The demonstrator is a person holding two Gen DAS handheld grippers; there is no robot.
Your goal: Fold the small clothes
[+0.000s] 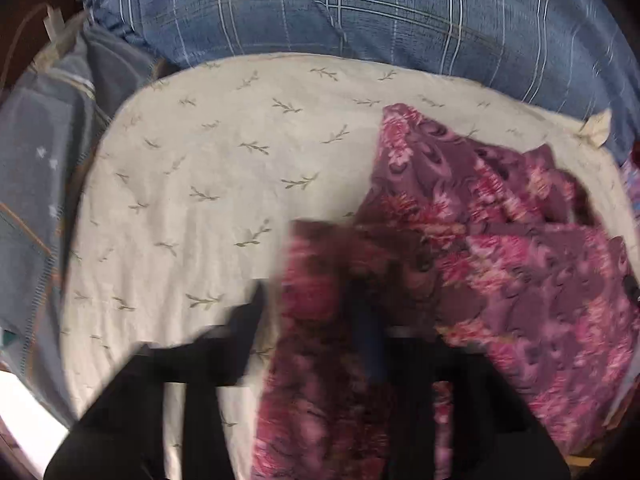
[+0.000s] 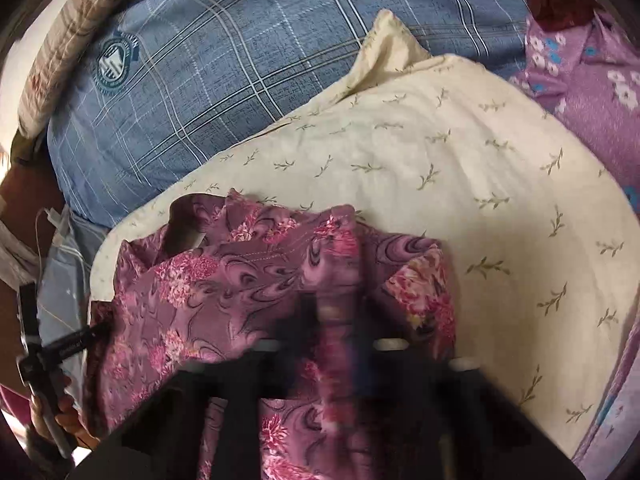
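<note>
A purple garment with pink flower print (image 1: 500, 240) lies bunched on a cream cushion with a leaf pattern (image 1: 200, 184). In the left wrist view my left gripper (image 1: 312, 320) is shut on a fold of this garment, which drapes between the blurred black fingers. In the right wrist view the same garment (image 2: 224, 280) spreads over the cushion (image 2: 480, 200), and my right gripper (image 2: 332, 316) is shut on a raised fold of it. The left gripper also shows at the left edge of the right wrist view (image 2: 96, 330), pinching the garment's edge.
A blue plaid pillow (image 1: 360, 4) lies behind the cushion, also in the right wrist view (image 2: 200, 64). A lilac cloth with white and blue flowers (image 2: 592, 76) lies at the right. Grey-blue bedding (image 1: 36, 168) lies at the left.
</note>
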